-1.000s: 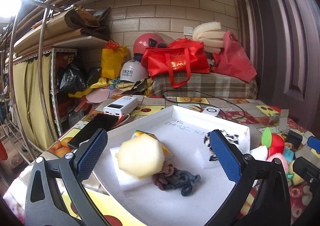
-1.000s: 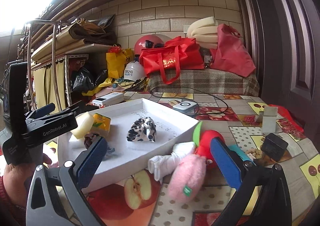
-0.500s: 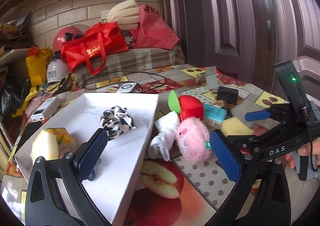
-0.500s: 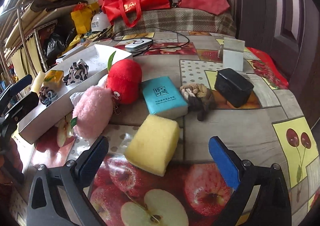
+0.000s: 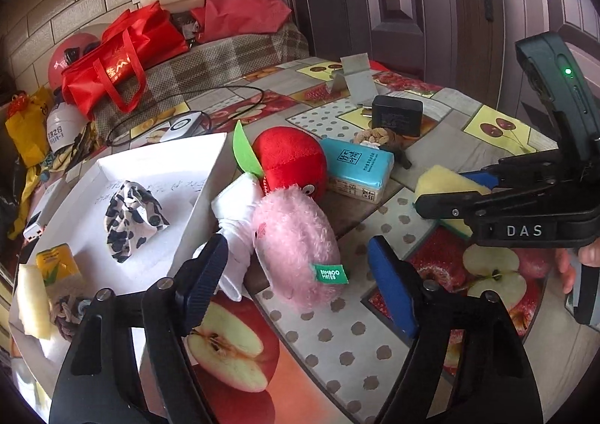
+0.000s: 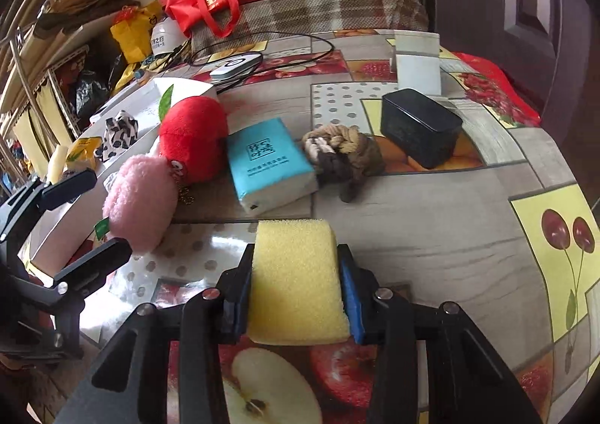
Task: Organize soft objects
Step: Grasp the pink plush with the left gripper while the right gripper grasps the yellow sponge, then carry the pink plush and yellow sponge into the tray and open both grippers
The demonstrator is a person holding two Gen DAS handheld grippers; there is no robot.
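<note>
The right gripper, its jaws just closed, pinches the sponge. The left gripper, jaws narrowing but seemingly clear, straddles the pink plush; the tray lies at ten o'clock.

Both wrist cams look down, close over table; shared: pink plush, red plush.

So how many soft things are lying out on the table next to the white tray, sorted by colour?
Pink: 1, the pink plush toy
Red: 1, the red apple plush
White: 1, the white cloth
Yellow: 1, the yellow sponge, squeezed between the pads of the right gripper
Blue: 1, the blue tissue pack
Brown and beige: 1, the braided scrunchie
Total: 6
</note>
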